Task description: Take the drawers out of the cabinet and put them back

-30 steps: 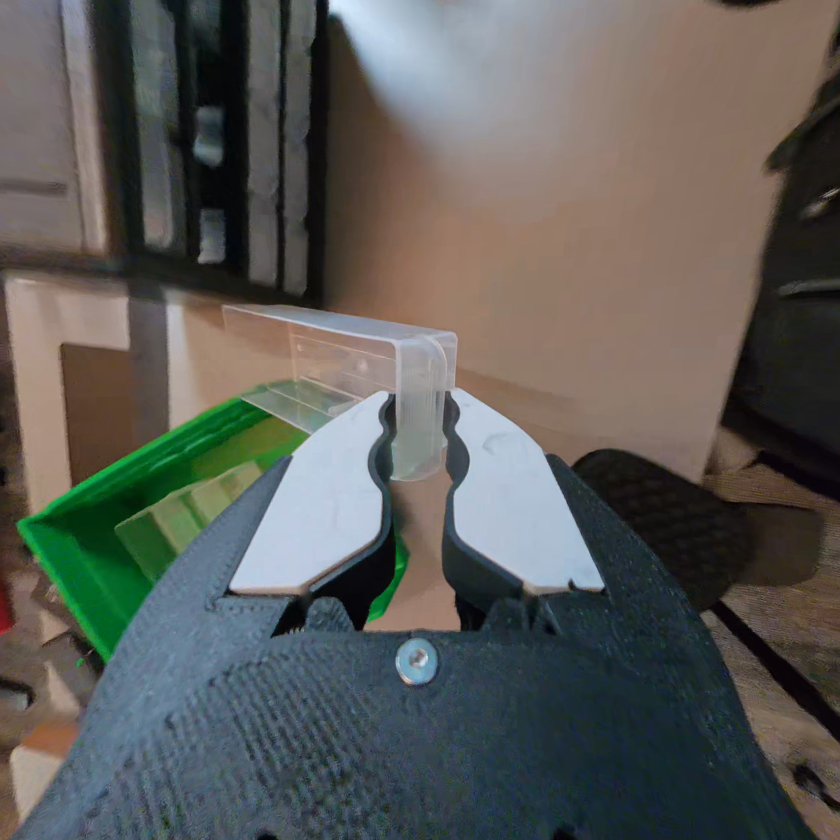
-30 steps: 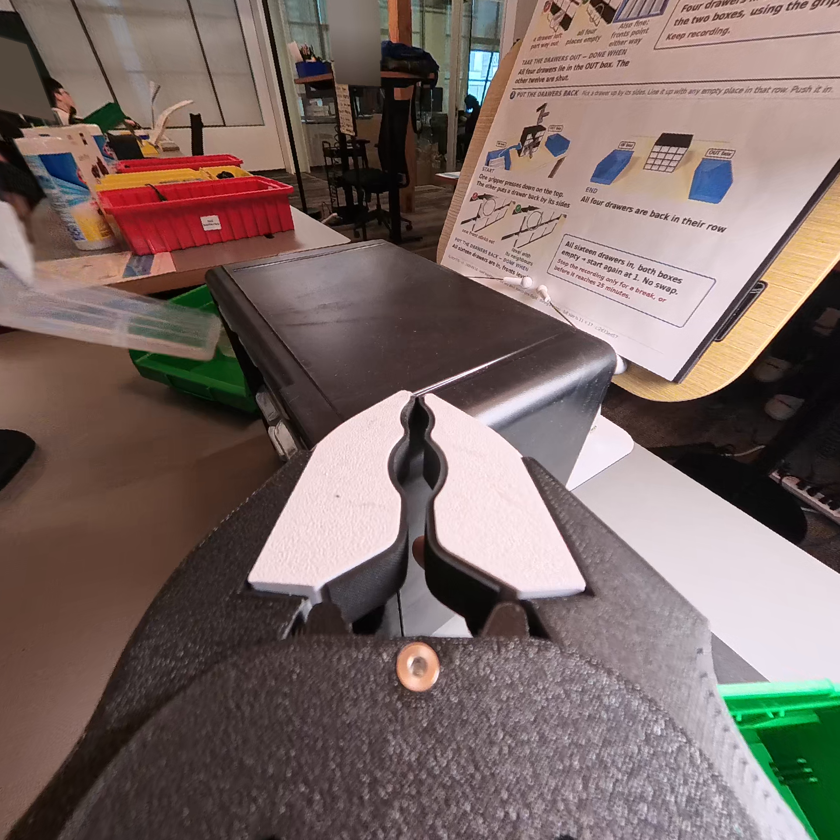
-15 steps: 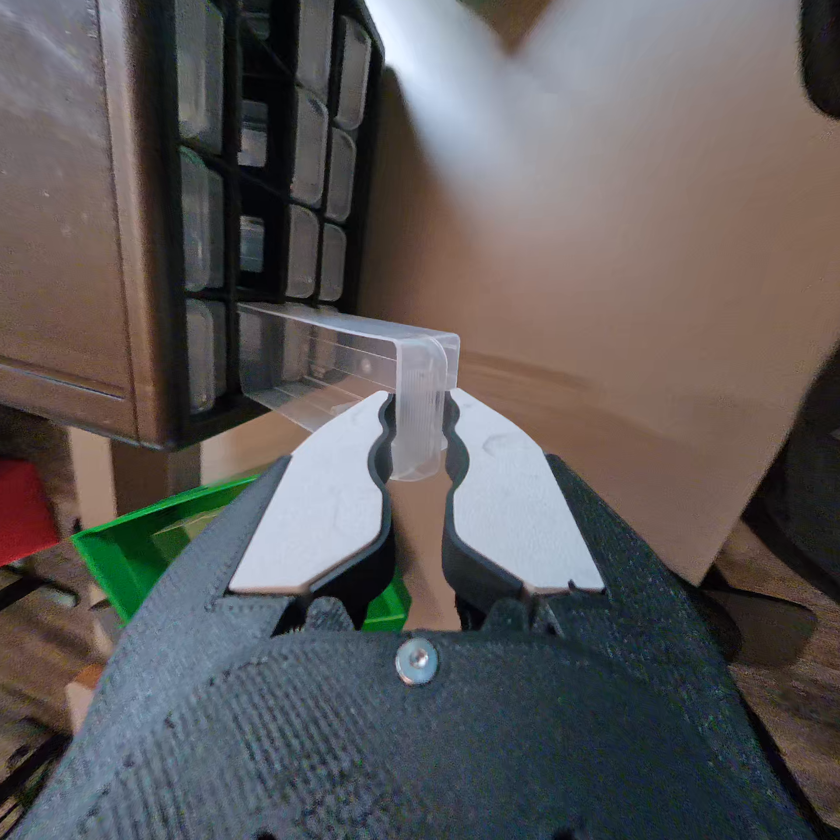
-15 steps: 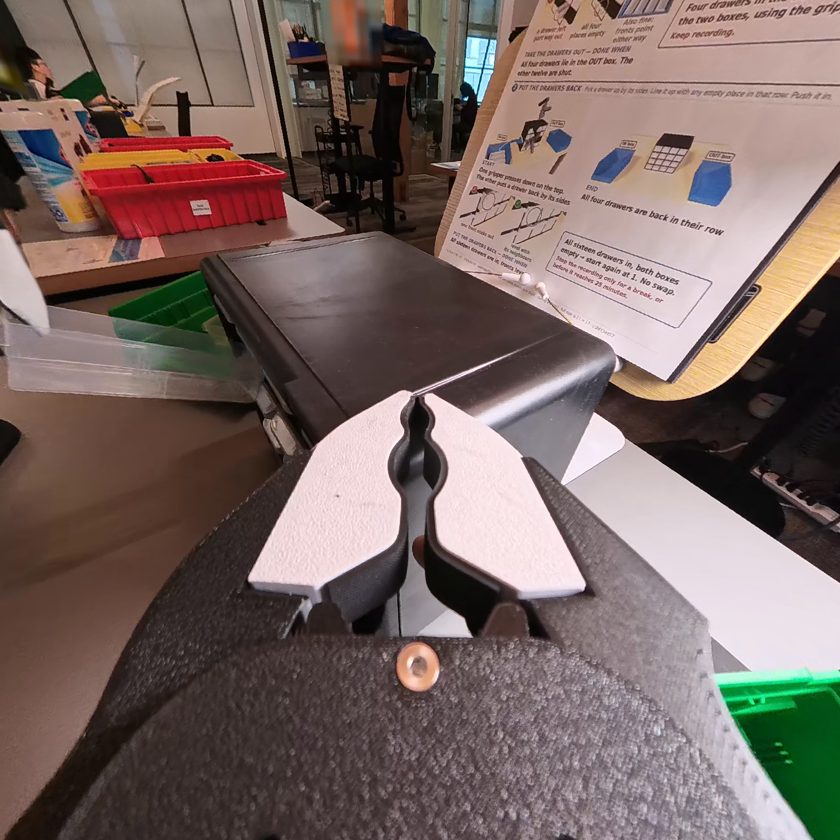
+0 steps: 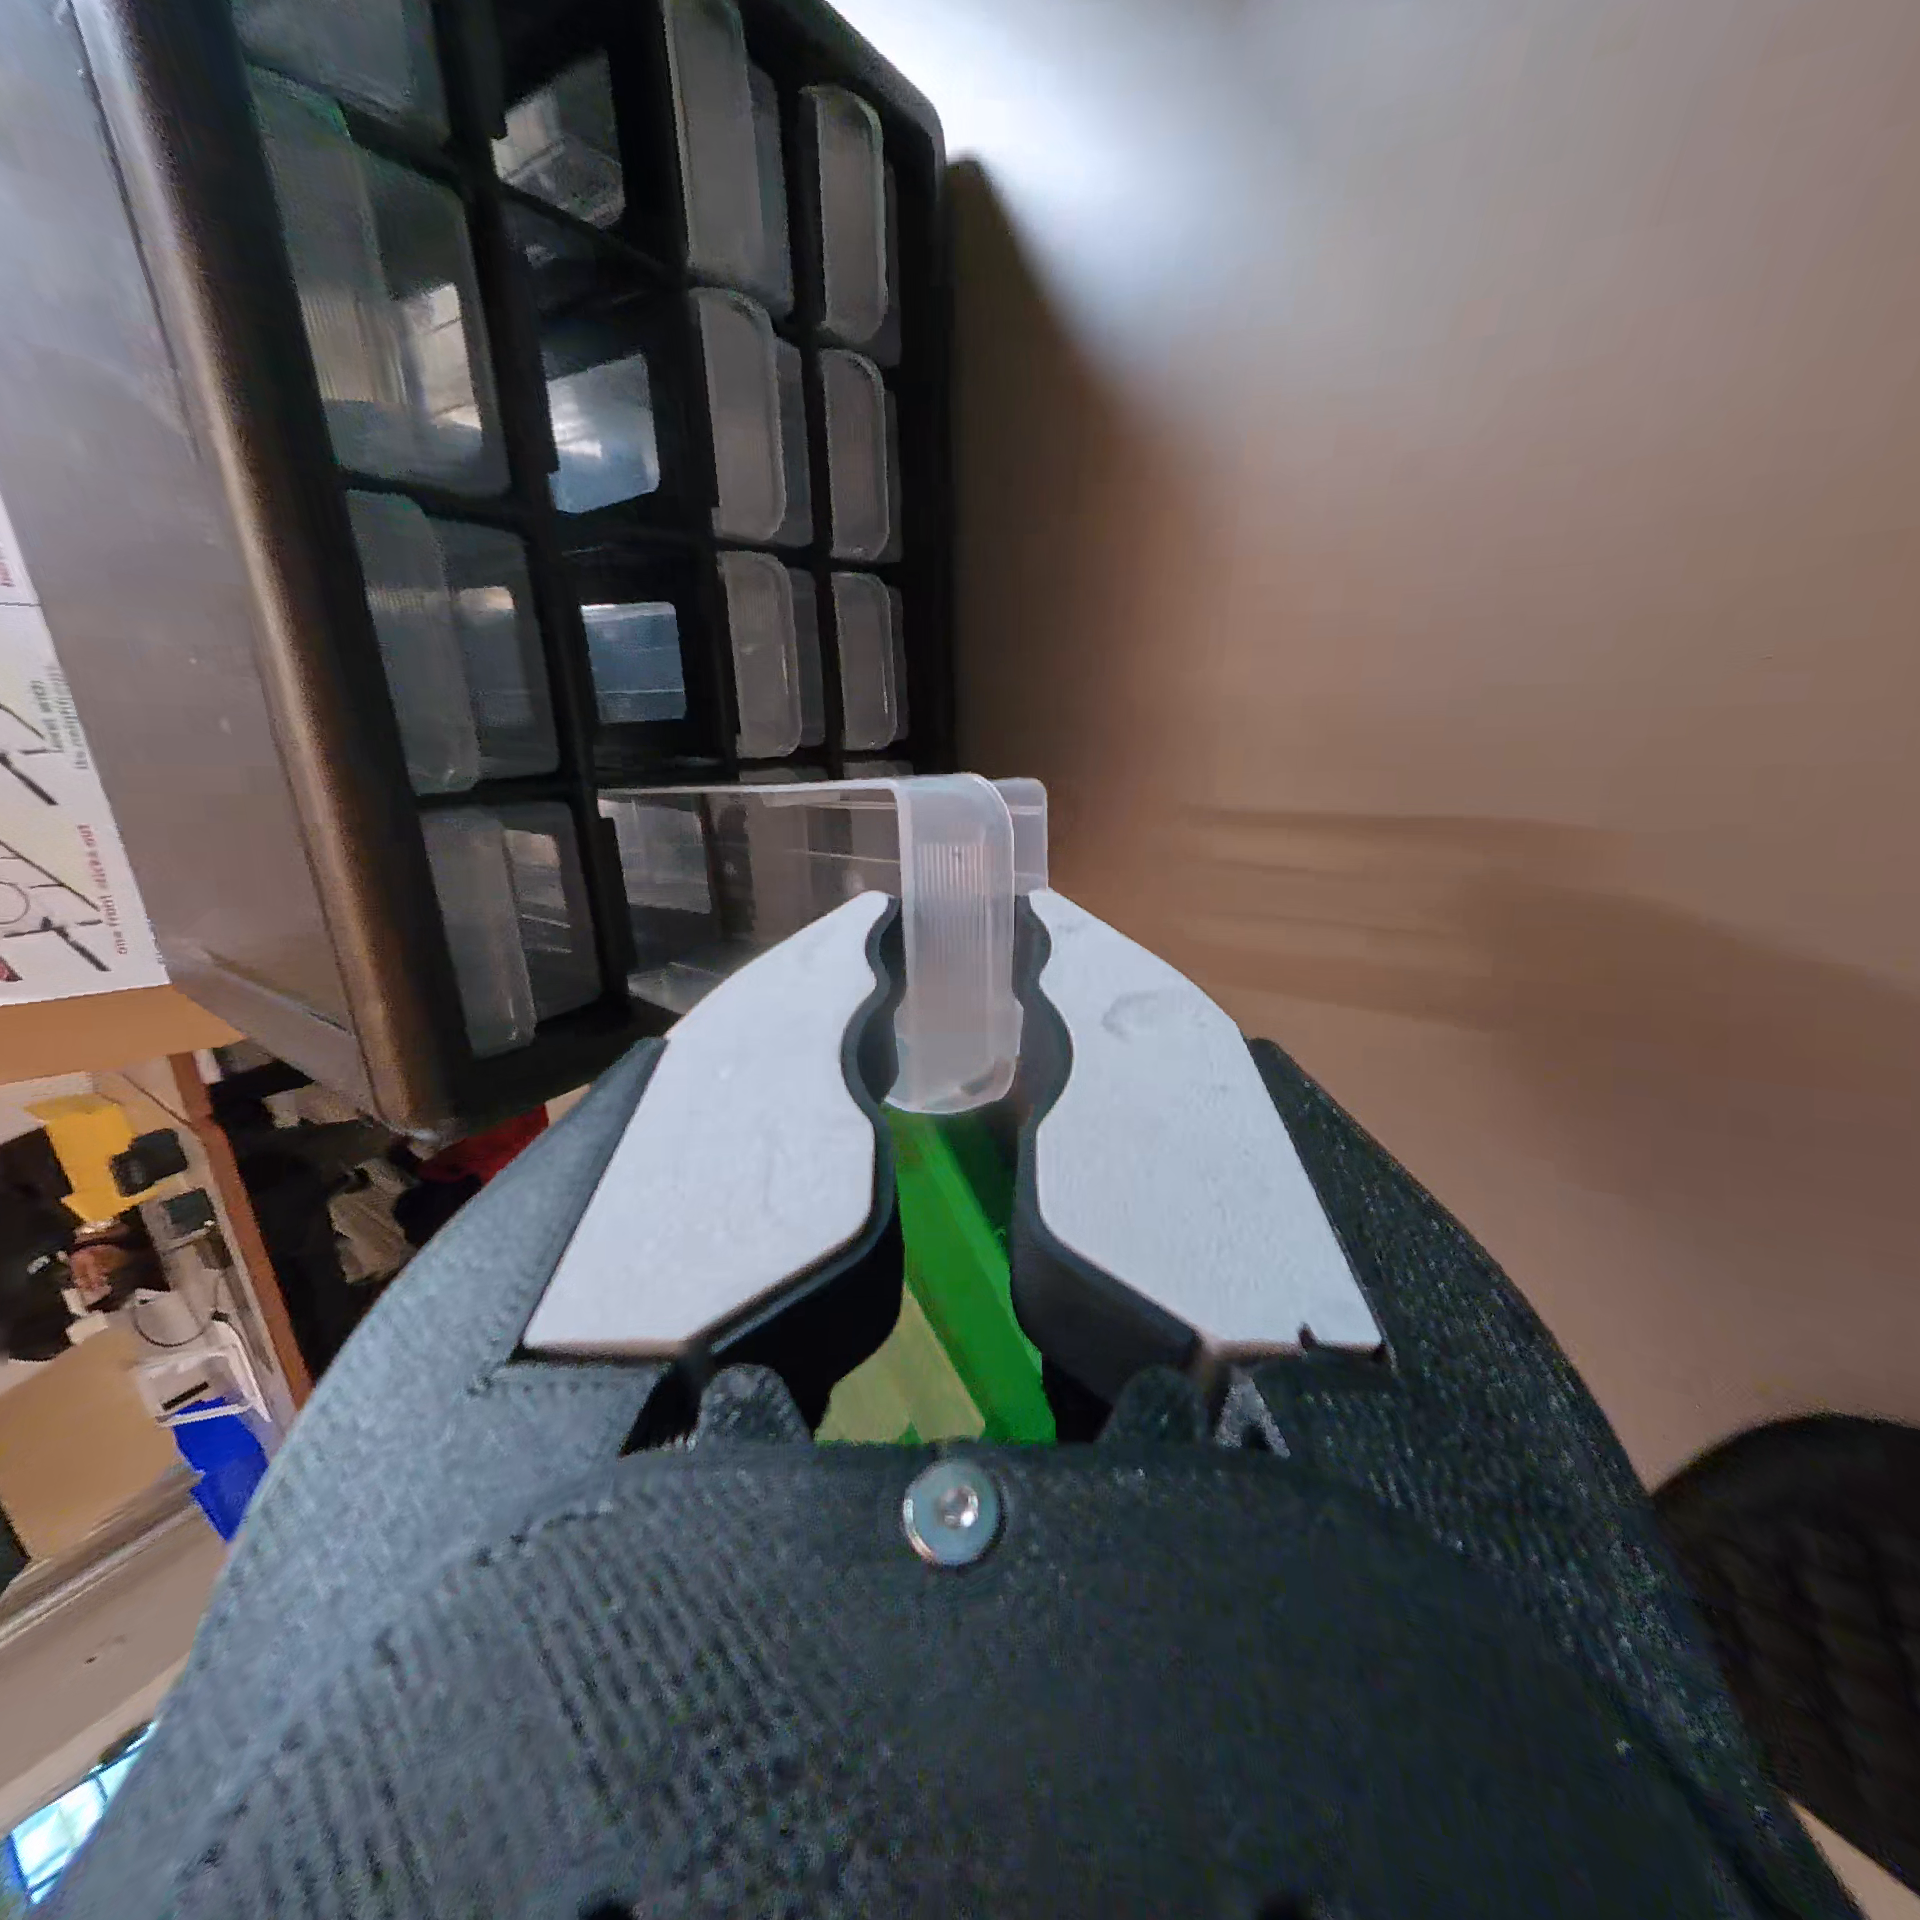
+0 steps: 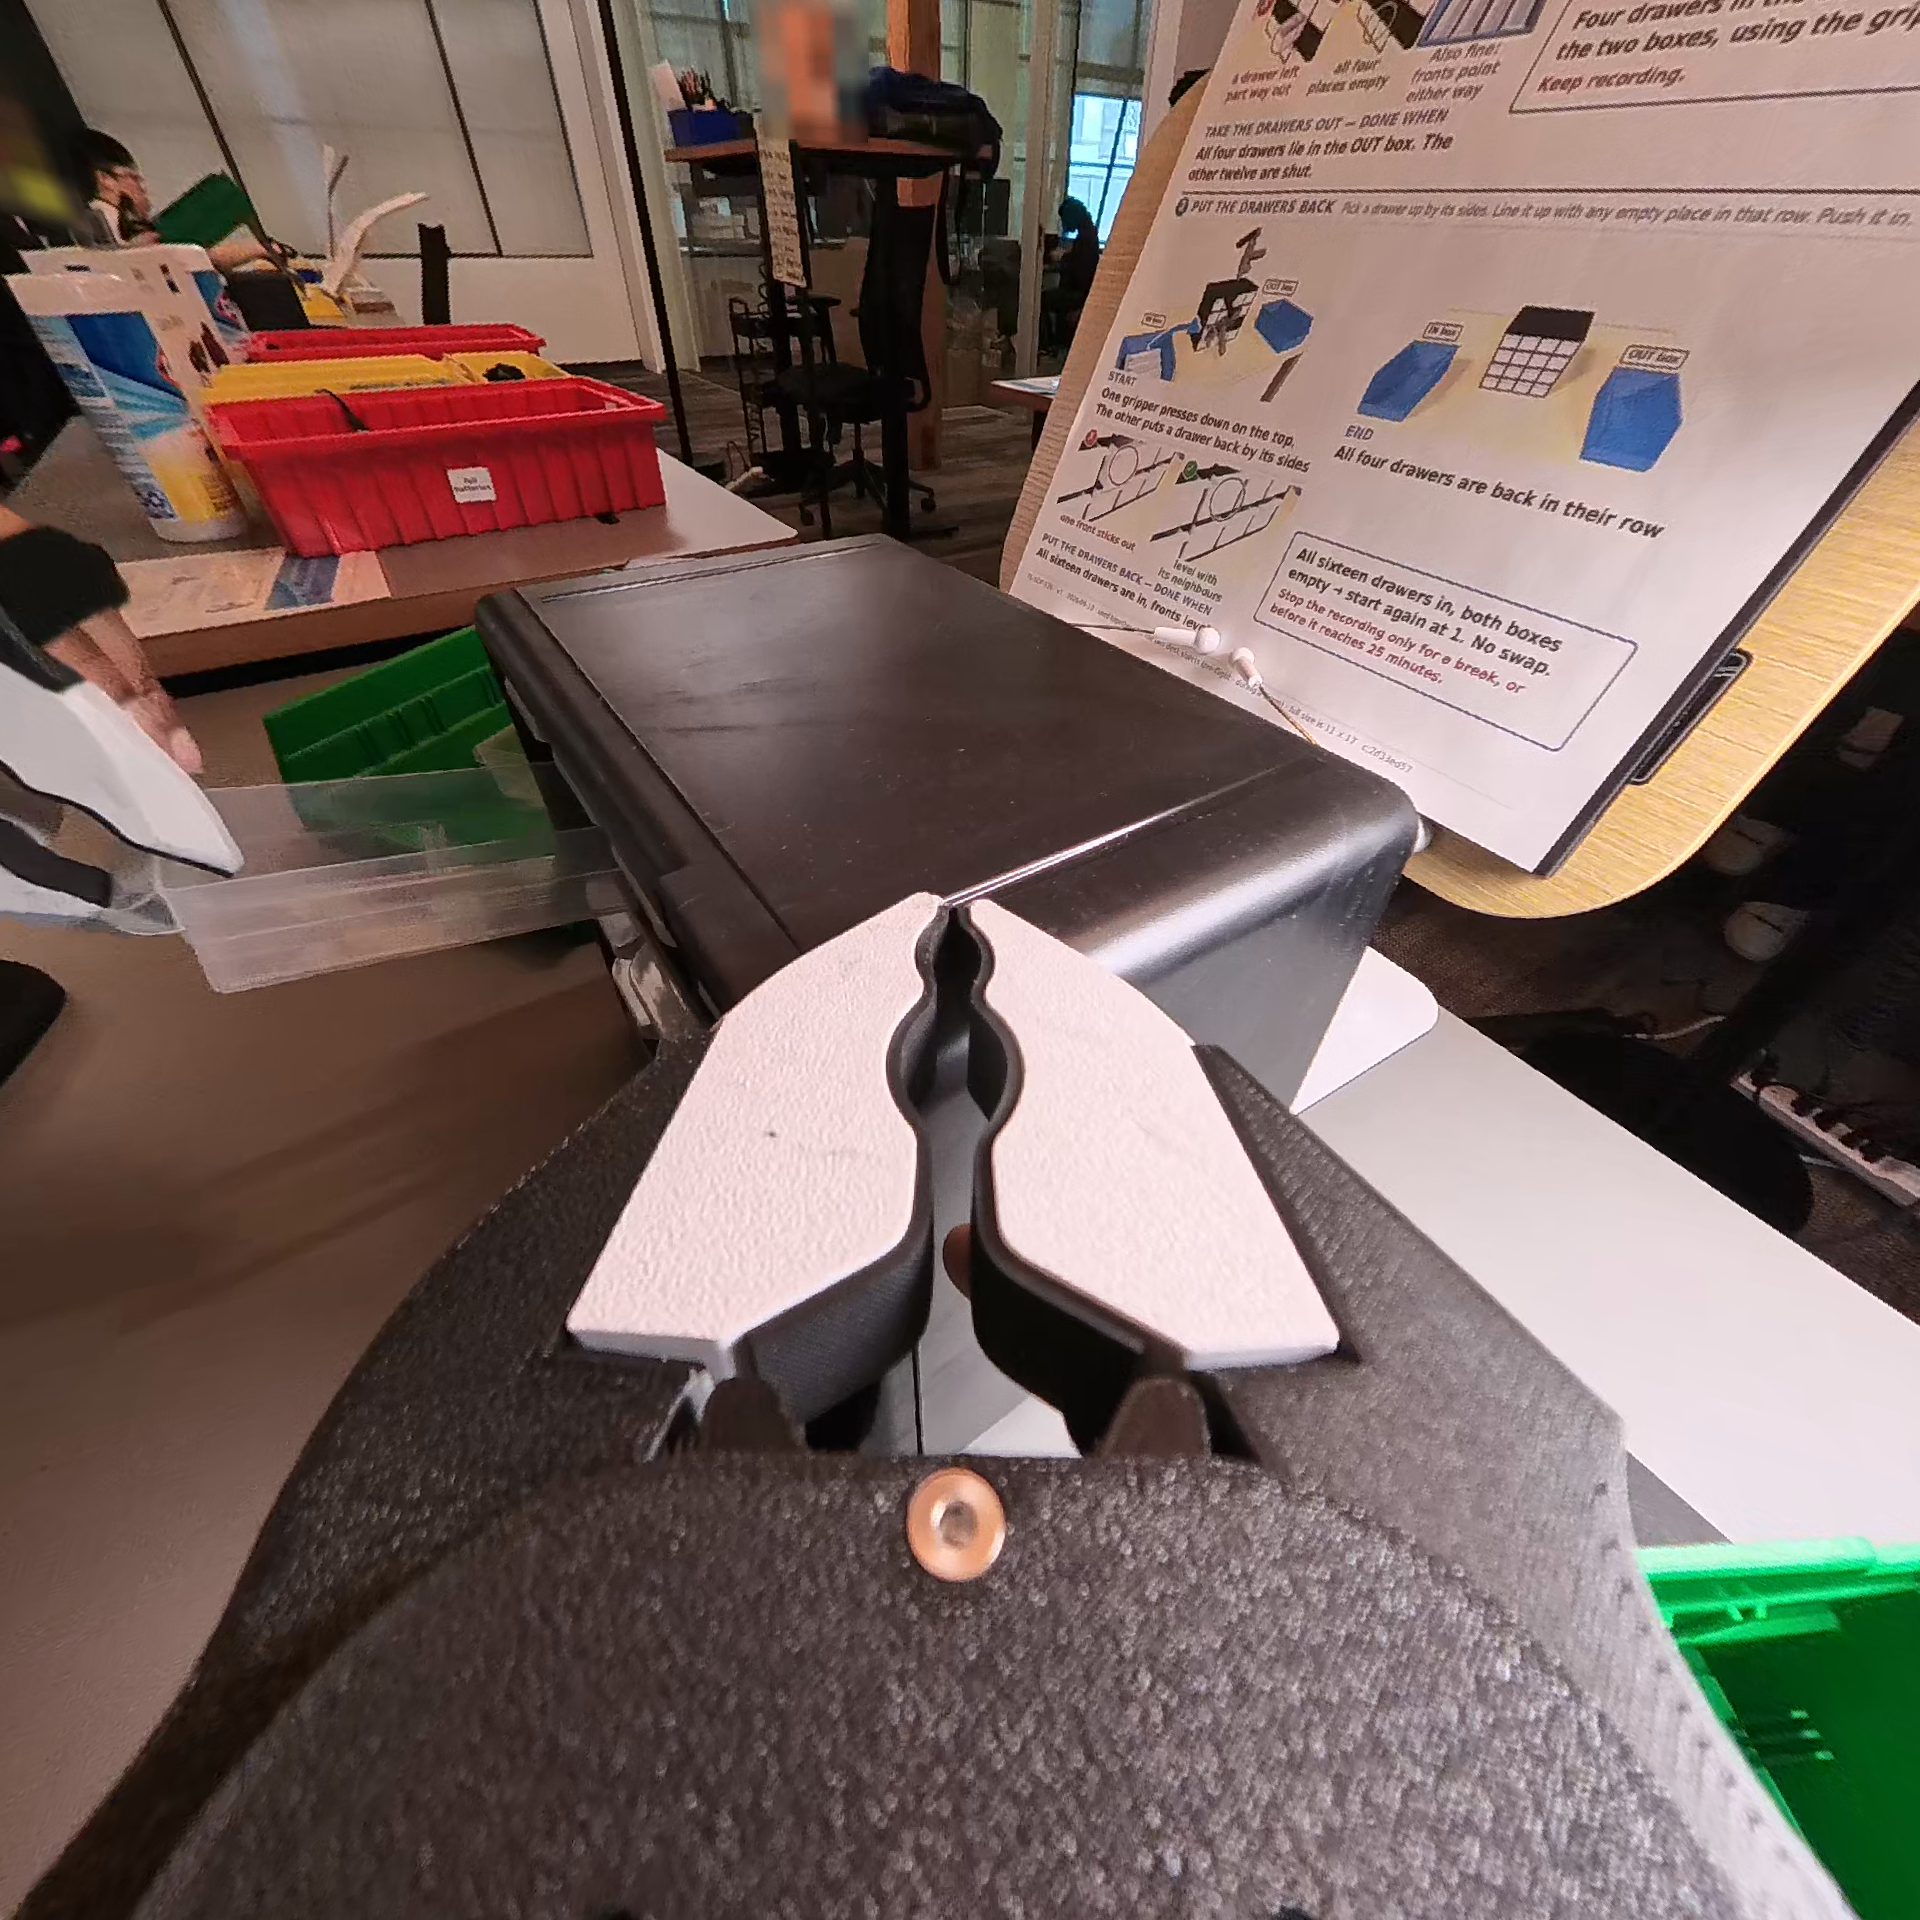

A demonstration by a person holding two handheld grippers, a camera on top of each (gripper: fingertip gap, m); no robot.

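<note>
We have the left tool (image 5: 956,997) closed on the front pull of a clear drawer (image 5: 831,831), its two white fingers (image 5: 748,1132) pinching the ribbed tab; the drawer's far end sits at the mouth of a slot in the outer row of the cabinet (image 5: 208,520), which shows turned on its side in the left wrist view; from the right wrist view most of the drawer's length hangs out in the open, so we judge the insertion barely begun. Our right tool (image 6: 948,920) has its tips closed together, nothing between them, resting at the near edge of the cabinet's black top, steadying it, we'd say. The drawer is see-through, thin-walled, long and shallow, apparently empty; light, and likely to jam if it goes in crooked. Most slots show clear drawer fronts in place; one column looks dark, with fronts set deeper, though we cannot tell if any are empty. Beyond the cabinet, a green bin (image 6: 395,717) on the tabletop (image 6: 260,1143); we cannot tell how many drawers wait in it.
</note>
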